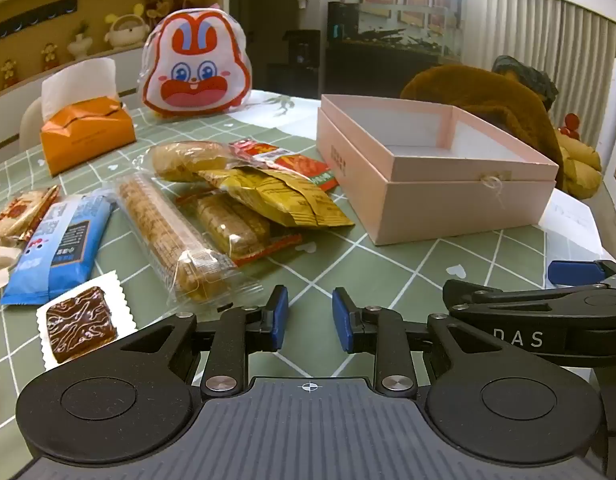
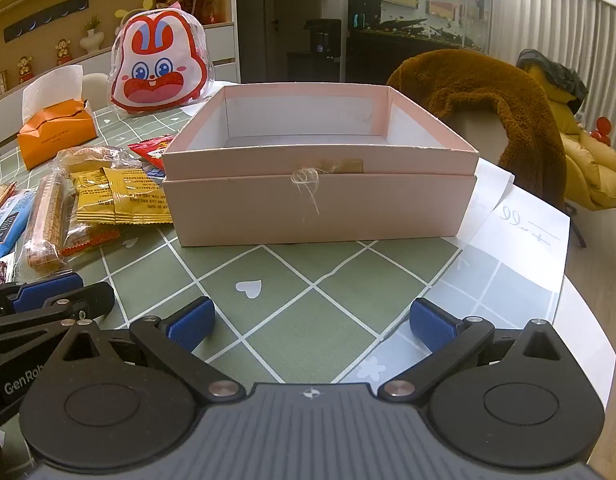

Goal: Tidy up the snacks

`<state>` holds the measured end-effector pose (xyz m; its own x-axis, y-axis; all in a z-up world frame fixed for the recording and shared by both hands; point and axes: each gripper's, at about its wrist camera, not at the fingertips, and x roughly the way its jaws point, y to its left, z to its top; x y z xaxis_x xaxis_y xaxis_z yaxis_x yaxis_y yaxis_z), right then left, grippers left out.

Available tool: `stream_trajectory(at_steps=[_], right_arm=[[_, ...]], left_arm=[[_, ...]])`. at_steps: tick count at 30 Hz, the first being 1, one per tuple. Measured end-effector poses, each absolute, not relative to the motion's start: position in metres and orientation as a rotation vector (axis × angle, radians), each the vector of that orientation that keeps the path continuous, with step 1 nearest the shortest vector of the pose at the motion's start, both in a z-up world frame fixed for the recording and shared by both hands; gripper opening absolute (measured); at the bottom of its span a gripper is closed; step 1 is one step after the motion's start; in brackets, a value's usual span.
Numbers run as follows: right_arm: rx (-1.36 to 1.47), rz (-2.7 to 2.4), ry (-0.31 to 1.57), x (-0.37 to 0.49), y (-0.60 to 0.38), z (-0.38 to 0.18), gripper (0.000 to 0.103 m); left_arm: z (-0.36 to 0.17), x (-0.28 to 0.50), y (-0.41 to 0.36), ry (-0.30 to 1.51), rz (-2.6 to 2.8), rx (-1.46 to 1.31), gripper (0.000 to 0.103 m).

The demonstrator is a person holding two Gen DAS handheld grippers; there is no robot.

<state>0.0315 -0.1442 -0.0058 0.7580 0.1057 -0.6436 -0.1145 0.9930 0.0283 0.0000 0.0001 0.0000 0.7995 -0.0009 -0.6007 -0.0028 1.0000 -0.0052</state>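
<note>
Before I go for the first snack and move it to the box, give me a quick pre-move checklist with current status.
1. Pink cardboard box open, nothing visible inside: ok.
2. Left gripper open, nothing held: ok.
3. Right gripper wide open, nothing held: ok.
4. Long clear-wrapped biscuit pack ahead of left gripper, top unobstructed: ok.
5. Yellow foil packets overlap other wrapped snacks; clean single grasp: cannot tell.
6. Green checked tablecloth bare between right gripper and box: ok.
</note>
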Motion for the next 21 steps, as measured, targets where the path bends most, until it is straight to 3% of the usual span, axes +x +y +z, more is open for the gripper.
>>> stream_trajectory(at_steps=[21], right_arm=[[-0.013,0.120,0.701,0.0318,-0.1444,-0.0062,0.103]], left_arm=[[0.0000,0.0000,0.0000,0.644,0.001,-0.005,0.030]])
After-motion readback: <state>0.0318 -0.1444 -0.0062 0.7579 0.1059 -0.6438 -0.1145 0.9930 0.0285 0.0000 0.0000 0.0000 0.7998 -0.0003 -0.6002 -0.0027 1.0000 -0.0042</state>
